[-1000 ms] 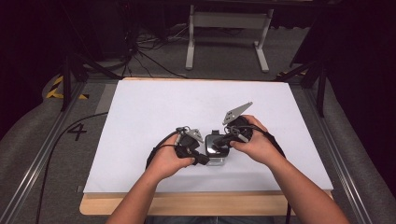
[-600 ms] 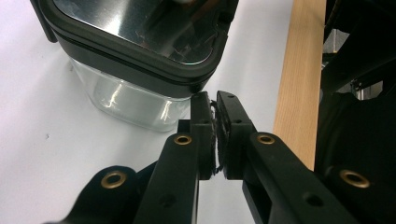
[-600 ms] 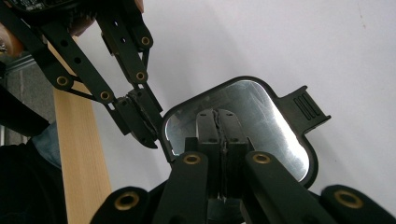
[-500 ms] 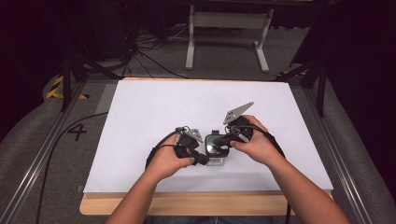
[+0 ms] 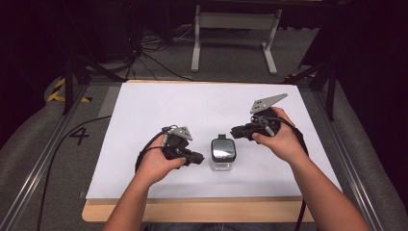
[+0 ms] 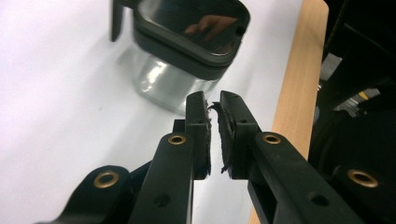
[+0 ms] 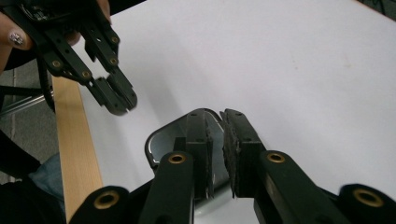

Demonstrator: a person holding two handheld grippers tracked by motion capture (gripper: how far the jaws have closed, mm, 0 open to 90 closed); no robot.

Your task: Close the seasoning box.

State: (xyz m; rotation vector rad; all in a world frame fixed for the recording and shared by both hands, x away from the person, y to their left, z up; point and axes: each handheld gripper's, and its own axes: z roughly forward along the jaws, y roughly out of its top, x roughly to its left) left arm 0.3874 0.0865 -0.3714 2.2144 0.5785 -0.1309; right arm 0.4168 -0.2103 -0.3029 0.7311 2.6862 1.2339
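— Jar (image 5: pixel 223 155): a small clear glass jar with a squarish, round-cornered dark lid, standing upright on the white sheet of the worktop (image 5: pixel 144 106), near its front edge and between the two hands.

— How does the lid look?

— Glossy and dark, with a black rim and a small black tab at the far side; its top mirrors the room. The glass below shows pale grey glints.

— And the claws?

— The left claw (image 5: pixel 196 158) sits just left of the jar, apart from it; its jaws have just been opening and stand a narrow slit apart with nothing between them. The right claw (image 5: pixel 234 132) is up and to the right, clear of the lid; its jaws have likewise just been opening, slightly parted and empty.
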